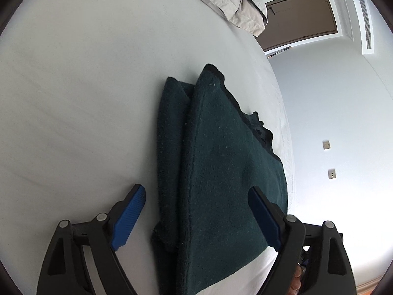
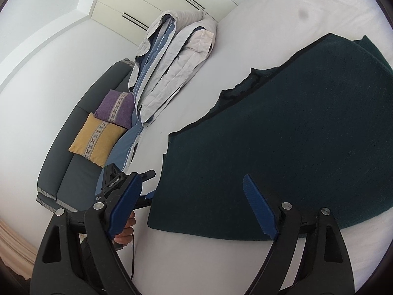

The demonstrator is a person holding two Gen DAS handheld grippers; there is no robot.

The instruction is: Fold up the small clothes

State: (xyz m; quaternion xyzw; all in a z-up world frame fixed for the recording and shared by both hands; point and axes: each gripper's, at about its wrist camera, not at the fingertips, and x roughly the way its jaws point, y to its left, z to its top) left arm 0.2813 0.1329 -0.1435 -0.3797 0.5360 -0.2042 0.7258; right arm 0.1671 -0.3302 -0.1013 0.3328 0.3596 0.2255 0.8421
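A dark green knitted garment (image 1: 216, 162) lies folded on the white bed sheet (image 1: 73, 98), one layer lying over another. My left gripper (image 1: 196, 199) is open and empty, its blue pads either side of the garment's near end, just above it. In the right wrist view the same garment (image 2: 282, 152) fills the right half of the frame. My right gripper (image 2: 194, 191) is open and empty above the garment's near edge. The left gripper (image 2: 137, 184) shows there too, at the garment's left corner, held by a hand.
A rumpled beige and blue duvet (image 2: 172, 61) lies heaped at the far end of the bed (image 2: 270, 12). Beside the bed stands a grey sofa (image 2: 73, 172) with a yellow cushion (image 2: 95, 140) and a purple cushion (image 2: 115, 108). A brown door (image 1: 302, 17) and wall sockets lie beyond the bed edge.
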